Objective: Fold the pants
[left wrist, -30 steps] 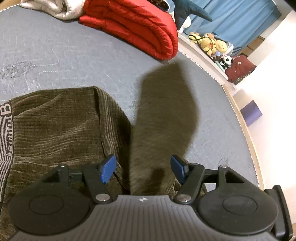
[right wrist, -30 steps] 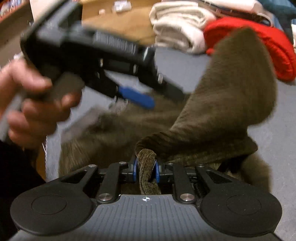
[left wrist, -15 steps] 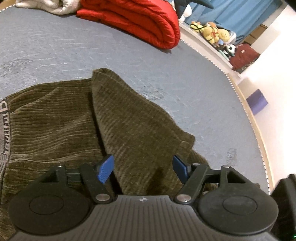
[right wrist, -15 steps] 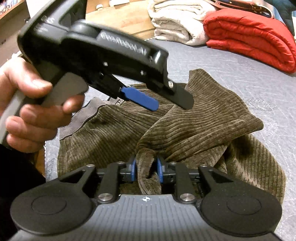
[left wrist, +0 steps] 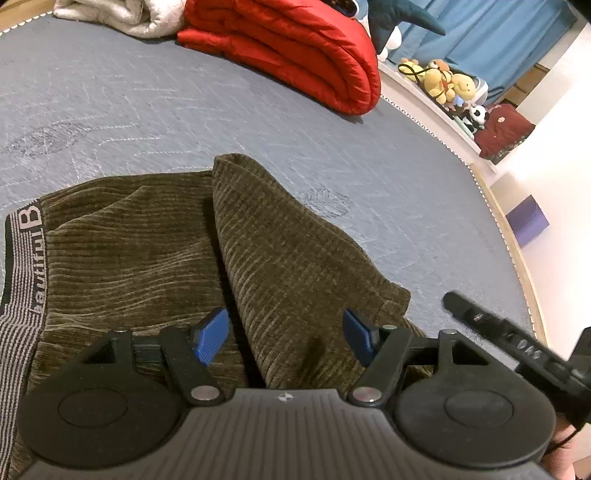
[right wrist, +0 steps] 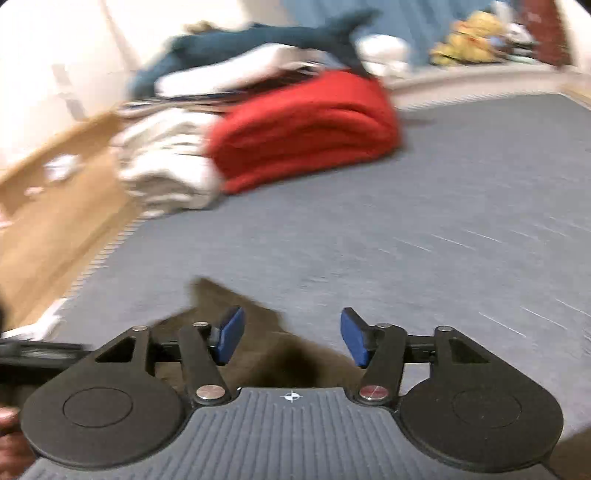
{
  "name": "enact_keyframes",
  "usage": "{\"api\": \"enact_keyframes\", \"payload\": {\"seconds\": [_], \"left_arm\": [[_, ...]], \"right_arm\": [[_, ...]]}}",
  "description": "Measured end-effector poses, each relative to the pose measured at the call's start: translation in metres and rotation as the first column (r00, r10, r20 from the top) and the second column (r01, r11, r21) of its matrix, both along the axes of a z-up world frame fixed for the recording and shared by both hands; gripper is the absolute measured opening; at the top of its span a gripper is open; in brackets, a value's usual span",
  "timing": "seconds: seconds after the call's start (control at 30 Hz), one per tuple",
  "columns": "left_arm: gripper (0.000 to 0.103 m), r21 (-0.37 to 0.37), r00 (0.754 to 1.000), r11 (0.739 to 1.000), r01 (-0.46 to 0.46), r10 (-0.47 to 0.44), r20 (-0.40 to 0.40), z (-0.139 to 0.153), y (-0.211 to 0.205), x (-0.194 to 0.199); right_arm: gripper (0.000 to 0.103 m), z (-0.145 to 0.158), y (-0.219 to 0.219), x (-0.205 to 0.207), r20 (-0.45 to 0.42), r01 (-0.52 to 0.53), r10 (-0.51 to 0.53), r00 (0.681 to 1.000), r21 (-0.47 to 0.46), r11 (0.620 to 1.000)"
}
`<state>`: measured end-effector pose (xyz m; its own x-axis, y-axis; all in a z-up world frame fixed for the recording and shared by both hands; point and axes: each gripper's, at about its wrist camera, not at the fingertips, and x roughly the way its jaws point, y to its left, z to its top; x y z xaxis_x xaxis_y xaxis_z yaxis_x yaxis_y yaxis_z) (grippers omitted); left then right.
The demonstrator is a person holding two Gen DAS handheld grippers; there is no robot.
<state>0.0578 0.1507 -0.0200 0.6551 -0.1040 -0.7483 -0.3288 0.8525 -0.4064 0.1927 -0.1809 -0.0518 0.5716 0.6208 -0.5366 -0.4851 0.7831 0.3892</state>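
**Olive corduroy pants lie folded on the grey mattress, both grippers wide and empty**

The pants (left wrist: 155, 266) fill the lower left and centre of the left wrist view, resting on the quilted grey mattress (left wrist: 369, 166). They are a dark olive-brown, ribbed like wide-wale corduroy, with a soft sheen along the ridges. A grey-and-black striped elastic waistband (left wrist: 22, 266) runs down the left edge of the frame, printed with pale lettering that ends in a large "B". One leg (left wrist: 295, 258) is laid over the rest as a broad triangular flap, its folded point toward the middle of the frame and its hemmed end at centre right. In the right wrist view, which is motion-blurred, only a brown corner of the cloth (right wrist: 258, 332) shows at the bottom centre.

The left gripper (left wrist: 286, 338) hangs just above the flap with its blue ribbed pads (left wrist: 210, 336) spread wide, holding nothing. The right gripper (right wrist: 291, 338) likewise has its jaws apart and empty; part of it shows as a blurred black bar at the lower right of the left view.

A puffy red quilted blanket (left wrist: 295, 48), folded in thick layers, lies at the top centre, beside a cream fleece bundle (left wrist: 122, 14) in the upper left. Plush toys (left wrist: 447, 85) sit on a ledge at the upper right.
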Motion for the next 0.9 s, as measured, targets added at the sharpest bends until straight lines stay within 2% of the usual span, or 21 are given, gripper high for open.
{"api": "enact_keyframes", "payload": {"seconds": [0.07,0.1,0.17,0.2,0.37,0.67,0.77,0.83,0.87,0.9], "left_arm": [[0.062,0.004,1.000,1.000,0.001,-0.001,-0.001,0.000,0.000,0.000],[0.060,0.007,1.000,1.000,0.004,-0.004,-0.002,0.000,0.000,0.000],[0.047,0.013,1.000,1.000,0.016,-0.016,-0.002,0.000,-0.002,0.001],[0.046,0.015,1.000,1.000,0.023,-0.023,-0.001,0.000,-0.003,0.002],[0.043,0.025,0.999,0.999,0.038,-0.038,0.010,0.003,-0.005,0.001],[0.043,0.014,1.000,1.000,0.000,0.000,0.004,0.001,0.004,-0.001],[0.043,0.011,1.000,1.000,-0.006,0.006,0.003,0.001,0.005,-0.001],[0.043,0.009,1.000,1.000,-0.013,0.013,0.000,0.000,0.007,-0.001],[0.043,0.006,1.000,1.000,-0.017,0.017,-0.001,0.001,0.007,-0.001],[0.043,0.002,1.000,1.000,-0.023,0.023,-0.003,0.001,0.009,-0.002]], "right_arm": [[0.068,-0.011,0.001,0.005,-0.052,0.009,-0.010,0.999,-0.016,1.000],[0.073,-0.016,0.003,0.005,-0.077,0.000,-0.002,0.997,-0.019,1.000],[0.081,-0.023,0.010,0.005,-0.101,-0.032,0.028,0.994,-0.036,0.999],[0.085,-0.027,0.017,0.002,-0.104,-0.058,0.053,0.993,-0.045,0.997],[0.084,-0.029,0.042,-0.009,-0.079,-0.127,0.121,0.990,-0.075,0.989],[0.078,-0.031,0.052,-0.008,-0.066,-0.126,0.121,0.990,-0.069,0.990],[0.064,-0.031,0.057,-0.004,-0.067,-0.114,0.111,0.992,-0.035,0.993],[0.028,-0.032,0.064,-0.002,-0.063,-0.115,0.113,0.992,-0.028,0.993],[0.018,-0.033,0.069,-0.001,-0.067,-0.127,0.125,0.990,-0.033,0.991],[0.013,-0.033,0.073,-0.002,-0.056,-0.134,0.132,0.990,-0.040,0.990]]}}
